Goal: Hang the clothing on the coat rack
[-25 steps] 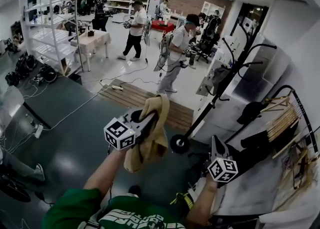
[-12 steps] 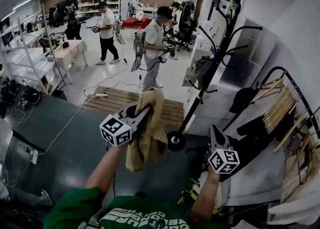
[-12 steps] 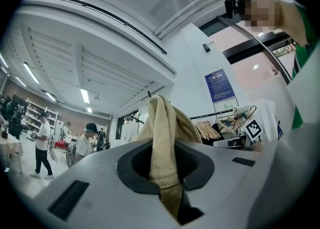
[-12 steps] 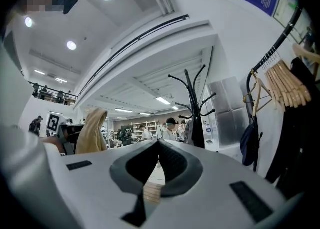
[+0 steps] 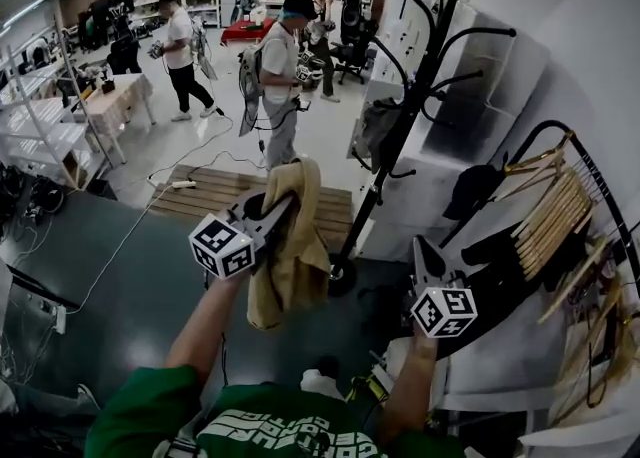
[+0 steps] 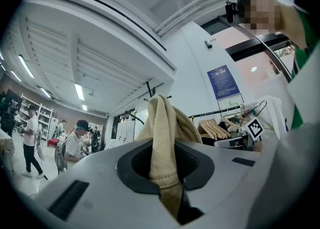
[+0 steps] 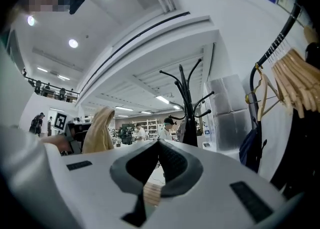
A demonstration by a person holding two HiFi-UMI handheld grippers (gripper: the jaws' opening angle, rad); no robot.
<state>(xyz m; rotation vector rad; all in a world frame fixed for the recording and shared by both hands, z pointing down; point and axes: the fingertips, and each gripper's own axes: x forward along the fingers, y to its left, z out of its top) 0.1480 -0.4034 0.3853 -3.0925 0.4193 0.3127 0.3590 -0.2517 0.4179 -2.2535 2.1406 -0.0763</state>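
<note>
Fingers of the left gripper pinch a fold of limp tan twill garment. Right gripper fingers are pressed together, empty, near the black curved-hook coat rack.

Green shirt with white print, grey left tongs and right tongs, black-and-white marker cubes

Wooden hangers at right; slatted wooden platform on floor; people standing behind.
</note>
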